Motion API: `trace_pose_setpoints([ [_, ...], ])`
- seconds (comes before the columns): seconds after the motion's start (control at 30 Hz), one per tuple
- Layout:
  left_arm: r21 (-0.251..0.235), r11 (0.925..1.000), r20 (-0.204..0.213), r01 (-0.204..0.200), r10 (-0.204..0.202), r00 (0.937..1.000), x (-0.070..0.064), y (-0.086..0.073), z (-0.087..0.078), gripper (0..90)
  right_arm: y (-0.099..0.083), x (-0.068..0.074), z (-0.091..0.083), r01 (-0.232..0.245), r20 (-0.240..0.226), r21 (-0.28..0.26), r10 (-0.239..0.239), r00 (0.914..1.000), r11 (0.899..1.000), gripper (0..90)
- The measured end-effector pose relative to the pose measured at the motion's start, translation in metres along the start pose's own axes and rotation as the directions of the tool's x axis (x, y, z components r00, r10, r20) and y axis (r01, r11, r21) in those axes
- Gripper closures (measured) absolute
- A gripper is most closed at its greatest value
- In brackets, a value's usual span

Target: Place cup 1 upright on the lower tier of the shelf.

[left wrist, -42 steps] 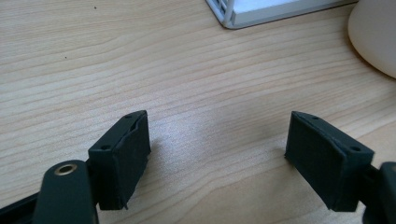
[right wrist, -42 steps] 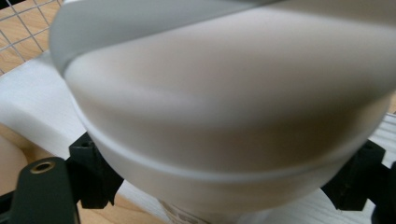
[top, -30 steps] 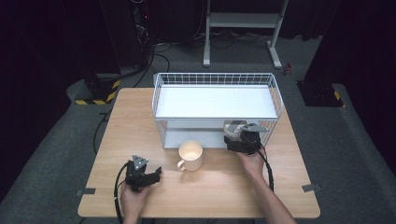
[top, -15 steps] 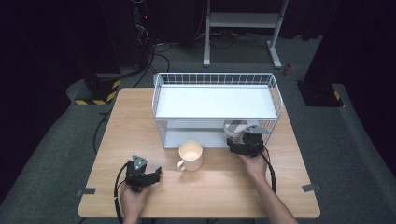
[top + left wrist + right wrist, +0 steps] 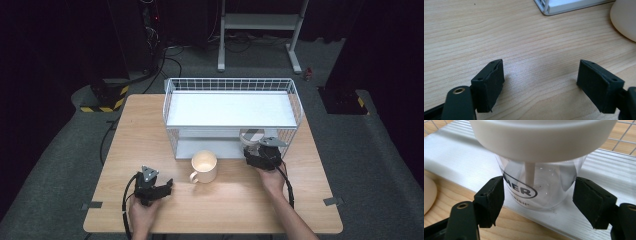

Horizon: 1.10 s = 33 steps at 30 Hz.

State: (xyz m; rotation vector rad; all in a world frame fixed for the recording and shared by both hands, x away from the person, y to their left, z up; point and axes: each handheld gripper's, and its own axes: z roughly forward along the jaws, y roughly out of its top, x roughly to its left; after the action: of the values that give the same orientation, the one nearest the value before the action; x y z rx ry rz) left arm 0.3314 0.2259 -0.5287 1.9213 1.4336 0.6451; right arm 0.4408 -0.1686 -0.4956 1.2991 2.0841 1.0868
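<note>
We hold the right gripper (image 5: 537,200) with jaws parted around a clear jar (image 5: 541,187) under a white lid (image 5: 541,137), on the rack's lower shelf (image 5: 599,172); whether the pads touch it, we cannot tell. Our left gripper (image 5: 540,82) rests spread wide over bare table (image 5: 499,30), a cream mug (image 5: 204,166) ahead to its right.

High view looks down on the table (image 5: 225,200); both gripper views skim it closely.

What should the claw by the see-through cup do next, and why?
Probably close gently. The right claw is open, with a jaw on either side of the clear cup, which stands on the rack's lower shelf. Neither jaw seems to press it yet, so squeezing comes before lifting.
</note>
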Motion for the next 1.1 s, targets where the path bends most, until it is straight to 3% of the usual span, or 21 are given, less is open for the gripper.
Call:
trace_pose_setpoints([
  [0.17,0.000,1.0000,0.000,0.000,0.000,1.0000,0.000,0.000,0.000,21.8,0.001,-0.002,0.006,-0.030,0.020,0.010,0.030,0.9994,1.000,29.7],
  [0.4,0.001,1.0000,0.000,-0.001,0.001,1.0000,0.000,0.000,0.000,21.8,0.005,-0.004,0.013,-0.028,0.046,0.009,0.028,0.9986,1.000,34.4],
  [0.57,0.000,1.0000,0.000,-0.001,0.001,1.0000,0.000,0.000,0.000,21.8,0.008,-0.004,0.017,-0.063,0.068,0.013,0.062,0.9957,0.998,40.2],
  [0.63,0.004,1.0000,0.001,-0.005,0.005,1.0000,0.000,0.000,0.000,21.8,0.009,-0.005,0.019,-0.046,0.074,0.001,0.046,0.9962,0.999,44.2],
  [0.7,0.004,1.0000,0.001,-0.005,0.005,1.0000,0.000,0.000,0.000,21.8,0.008,-0.005,0.020,-0.068,0.082,0.004,0.067,0.9944,0.998,46.1],
  [1.1,0.001,1.0000,0.000,-0.001,0.001,1.0000,0.000,0.000,0.000,21.8,0.005,-0.012,0.031,-0.075,0.102,0.011,0.074,0.9920,0.997,56.2],
])
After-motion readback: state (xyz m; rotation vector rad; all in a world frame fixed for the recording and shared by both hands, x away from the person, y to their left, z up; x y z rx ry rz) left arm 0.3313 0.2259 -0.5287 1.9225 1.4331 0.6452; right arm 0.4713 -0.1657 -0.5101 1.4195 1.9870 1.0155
